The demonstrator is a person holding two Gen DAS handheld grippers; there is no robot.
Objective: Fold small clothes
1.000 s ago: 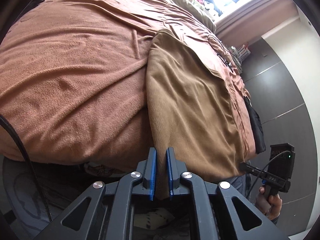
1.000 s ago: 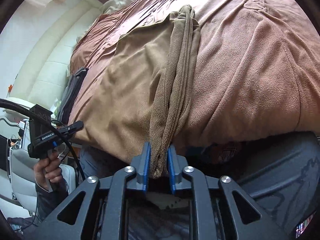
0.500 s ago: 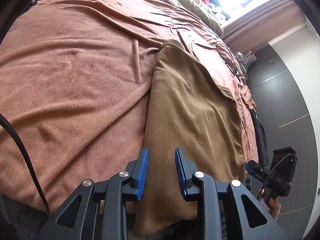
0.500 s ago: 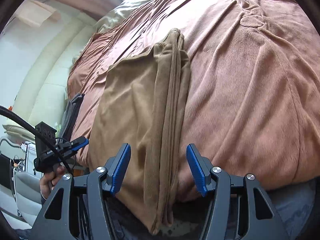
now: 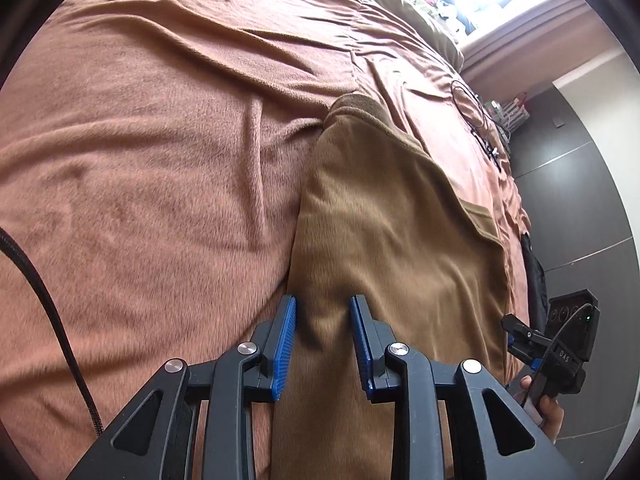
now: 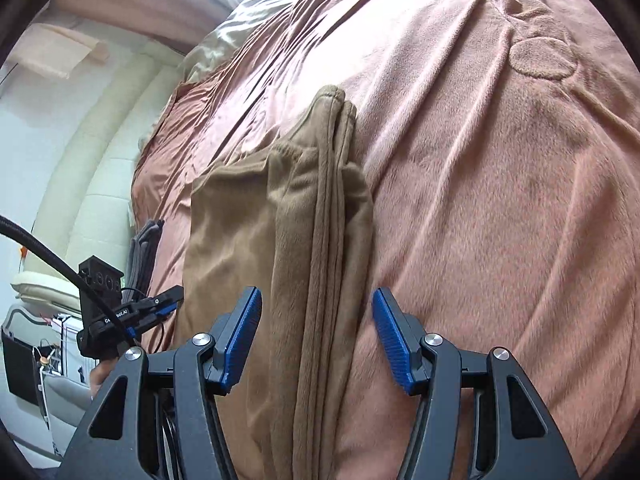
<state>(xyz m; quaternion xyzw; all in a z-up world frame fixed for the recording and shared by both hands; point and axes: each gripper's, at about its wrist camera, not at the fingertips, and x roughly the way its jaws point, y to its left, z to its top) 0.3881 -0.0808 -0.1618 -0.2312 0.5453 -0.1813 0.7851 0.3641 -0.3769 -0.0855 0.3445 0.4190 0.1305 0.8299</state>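
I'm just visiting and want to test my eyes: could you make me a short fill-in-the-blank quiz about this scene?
1. The folded brown garment lies on a pinkish-brown ____.
2. The pads on the left hand-held gripper are coloured ____.
3. The jaws of the right hand-held gripper stand ____, not pinching the cloth.
4. In the right wrist view, the garment's stacked edges run along its ____ side.

Missing words: blanket; blue; open; right
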